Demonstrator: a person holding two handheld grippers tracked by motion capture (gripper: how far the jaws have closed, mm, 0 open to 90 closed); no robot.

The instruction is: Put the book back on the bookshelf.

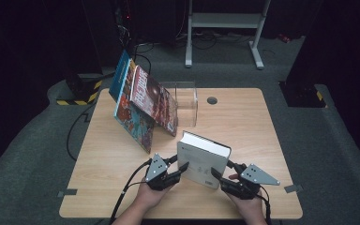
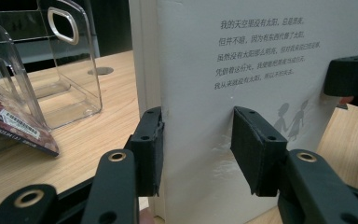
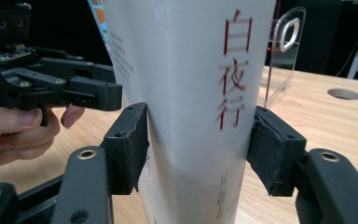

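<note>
A thick white book (image 1: 204,159) stands upright near the table's front edge, with a gripper on each side of it. My left gripper (image 1: 180,162) has the book's left edge between its jaws. In the left gripper view its pads (image 2: 151,149) lie against the page edge and the printed back cover (image 2: 261,56). My right gripper (image 1: 221,168) clamps the spine side. In the right gripper view both pads (image 3: 130,144) touch the spine (image 3: 191,70), which bears red characters. The left gripper and the hand that holds it (image 3: 51,93) appear there beyond the book.
Two colourful books (image 1: 152,101) (image 1: 131,115) lean against a clear acrylic holder (image 1: 187,101) at the back left of the wooden table (image 1: 248,126). A round cable hole (image 1: 212,100) sits at the back centre. White stand legs (image 1: 258,51) rise beyond the table.
</note>
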